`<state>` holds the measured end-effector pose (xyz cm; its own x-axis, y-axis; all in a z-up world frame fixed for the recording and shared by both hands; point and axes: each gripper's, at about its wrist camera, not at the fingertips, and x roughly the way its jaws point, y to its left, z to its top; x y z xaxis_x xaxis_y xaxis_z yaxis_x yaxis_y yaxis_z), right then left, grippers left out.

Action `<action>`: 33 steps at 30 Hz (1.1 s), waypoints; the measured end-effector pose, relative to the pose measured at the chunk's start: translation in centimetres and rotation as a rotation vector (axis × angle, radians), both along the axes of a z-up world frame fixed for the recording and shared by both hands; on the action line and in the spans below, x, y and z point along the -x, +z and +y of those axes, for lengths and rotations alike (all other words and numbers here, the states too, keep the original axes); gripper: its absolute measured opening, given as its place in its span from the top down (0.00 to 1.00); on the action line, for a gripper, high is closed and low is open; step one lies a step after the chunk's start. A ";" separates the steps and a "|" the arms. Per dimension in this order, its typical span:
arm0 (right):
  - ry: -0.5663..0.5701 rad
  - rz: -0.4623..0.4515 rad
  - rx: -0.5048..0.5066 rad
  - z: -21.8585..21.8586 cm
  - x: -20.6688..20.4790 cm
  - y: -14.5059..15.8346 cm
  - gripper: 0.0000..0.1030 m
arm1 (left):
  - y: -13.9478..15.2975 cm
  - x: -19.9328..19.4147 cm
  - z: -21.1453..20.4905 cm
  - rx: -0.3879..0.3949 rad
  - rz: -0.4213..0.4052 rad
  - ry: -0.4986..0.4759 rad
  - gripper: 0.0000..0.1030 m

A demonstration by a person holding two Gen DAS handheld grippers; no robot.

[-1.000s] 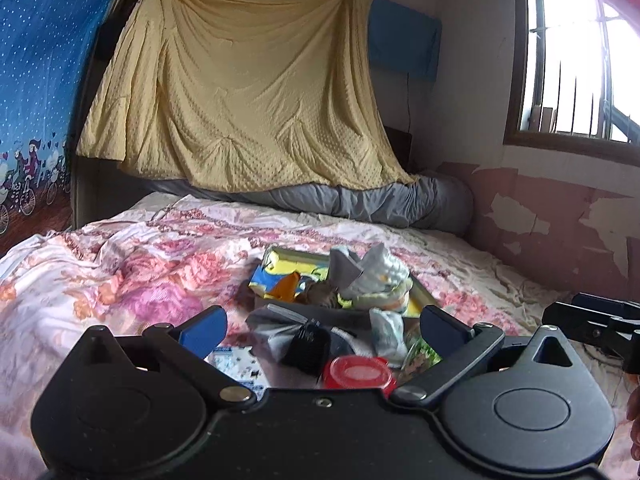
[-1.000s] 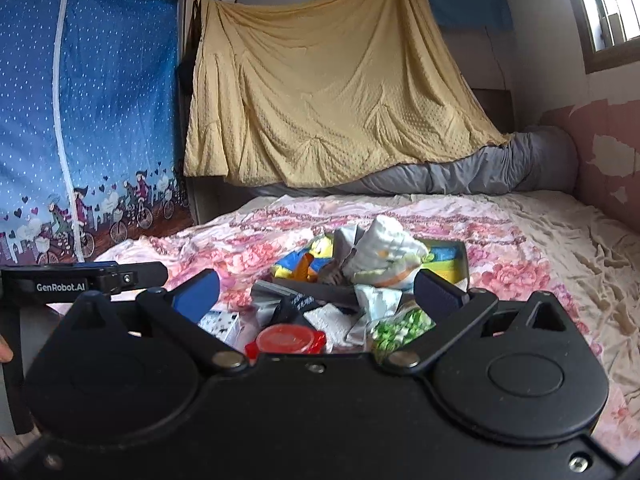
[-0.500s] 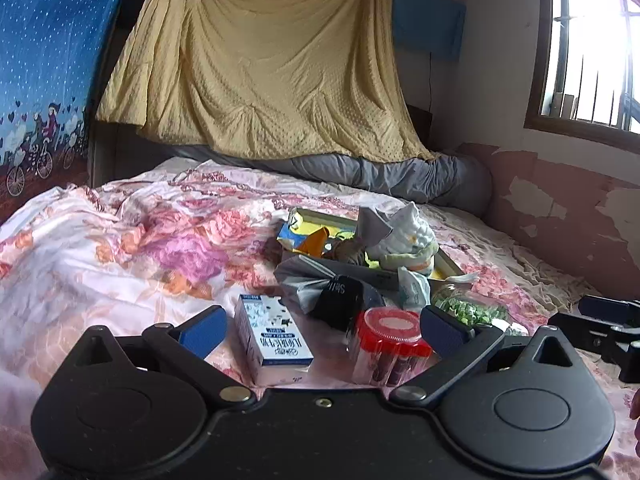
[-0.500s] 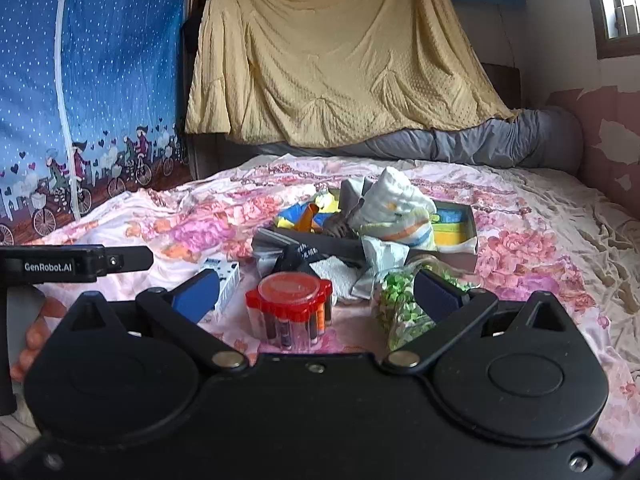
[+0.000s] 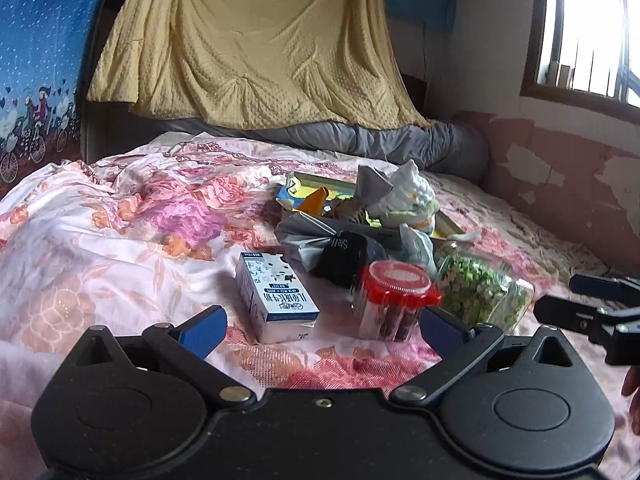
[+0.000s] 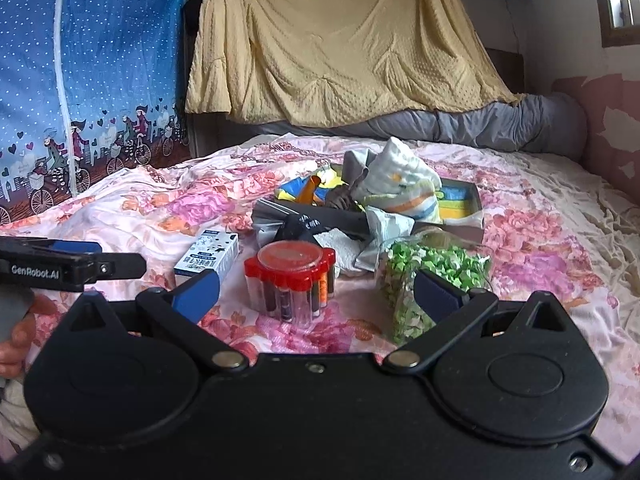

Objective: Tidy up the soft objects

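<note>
While spread wide, both jaws empty

"GenRobot.AI" stands in white on the black left gripper (image 6: 72, 266), seen left of the right gripper's fingers. Ahead of both grippers, the black pouch (image 5: 346, 254) shows "Ste…", cut off. The small carton (image 5: 276, 300) carries print too small to read.

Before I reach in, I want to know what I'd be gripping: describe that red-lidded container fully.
The red-lidded container is a clear plastic holder standing upright on the floral bedspread. Its scalloped red top has a round translucent lid. Inside stand small tubes, mostly dark, one orange. It sits between the milk carton and the jar of green paper stars, apparently touching neither, with both open grippers short of it.
</note>
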<state>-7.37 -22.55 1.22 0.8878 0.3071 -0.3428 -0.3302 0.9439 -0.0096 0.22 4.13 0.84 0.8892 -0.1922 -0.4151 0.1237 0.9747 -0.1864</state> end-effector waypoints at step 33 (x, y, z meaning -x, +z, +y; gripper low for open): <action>0.008 0.028 0.001 0.7 -0.2 -0.1 0.00 | 0.2 0.4 -0.9 -0.050 -0.023 -0.048 0.01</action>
